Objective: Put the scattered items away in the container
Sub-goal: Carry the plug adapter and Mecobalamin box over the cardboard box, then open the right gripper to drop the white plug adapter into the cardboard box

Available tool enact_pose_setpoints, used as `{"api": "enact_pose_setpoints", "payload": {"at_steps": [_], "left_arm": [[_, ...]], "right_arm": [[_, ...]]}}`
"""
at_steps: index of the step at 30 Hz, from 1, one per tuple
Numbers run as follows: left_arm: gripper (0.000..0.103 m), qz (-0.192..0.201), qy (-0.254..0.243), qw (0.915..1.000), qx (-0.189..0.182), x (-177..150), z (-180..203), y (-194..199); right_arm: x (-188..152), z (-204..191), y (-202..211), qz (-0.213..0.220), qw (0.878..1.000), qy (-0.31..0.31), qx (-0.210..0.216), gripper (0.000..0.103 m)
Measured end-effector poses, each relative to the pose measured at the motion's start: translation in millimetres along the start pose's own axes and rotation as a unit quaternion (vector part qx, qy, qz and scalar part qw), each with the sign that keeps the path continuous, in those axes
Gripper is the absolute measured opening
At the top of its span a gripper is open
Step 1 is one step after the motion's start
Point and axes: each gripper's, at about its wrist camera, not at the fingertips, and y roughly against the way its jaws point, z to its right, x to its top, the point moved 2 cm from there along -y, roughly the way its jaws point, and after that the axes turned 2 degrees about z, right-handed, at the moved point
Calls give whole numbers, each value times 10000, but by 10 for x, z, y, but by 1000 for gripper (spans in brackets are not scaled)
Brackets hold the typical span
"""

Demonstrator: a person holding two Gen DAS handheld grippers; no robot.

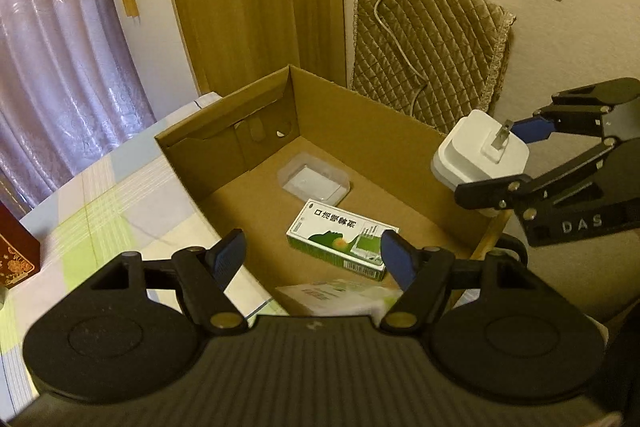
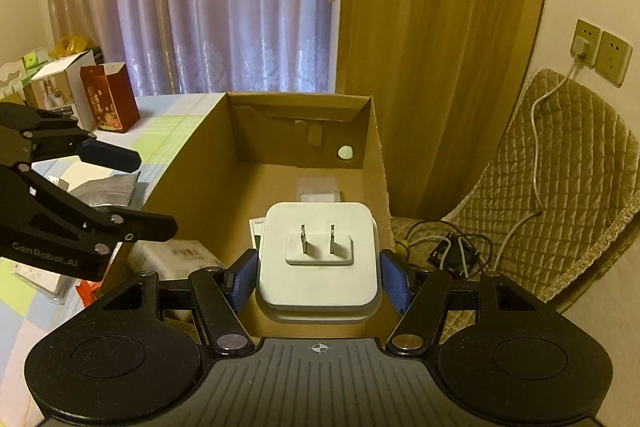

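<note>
An open cardboard box [image 1: 224, 151] [image 2: 188, 163] stands on the table. Inside lie a green and white medicine carton [image 1: 340, 239], a clear plastic case [image 1: 314, 179] [image 2: 318, 189] and a flat white packet [image 1: 340, 295]. My right gripper [image 2: 318, 277] [image 1: 500, 155] is shut on a white plug adapter [image 2: 318, 259] [image 1: 480, 151], prongs facing the camera, held over the box's right edge. My left gripper [image 1: 312, 259] [image 2: 140, 191] hangs open and empty over the box's near left side.
The checked tablecloth [image 1: 92, 211] carries a red box [image 2: 108, 97], a white carton [image 2: 60, 83] and silver packets [image 2: 108, 189]. A quilted chair [image 1: 428, 47] [image 2: 560, 163] stands right of the box, with a charger cable [image 1: 396, 27] and tangled cords [image 2: 452, 247] on the seat.
</note>
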Motion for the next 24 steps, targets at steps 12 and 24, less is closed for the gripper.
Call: {"api": "enact_pose_setpoints", "payload": {"at_steps": [12, 24], "left_arm": [[70, 72, 144, 9998, 127, -161, -178, 242], [70, 74, 201, 9996, 183, -233, -260, 356]], "right_arm": [[105, -94, -82, -31, 9999, 78, 64, 67], [126, -179, -188, -142, 9998, 98, 122, 67]]}}
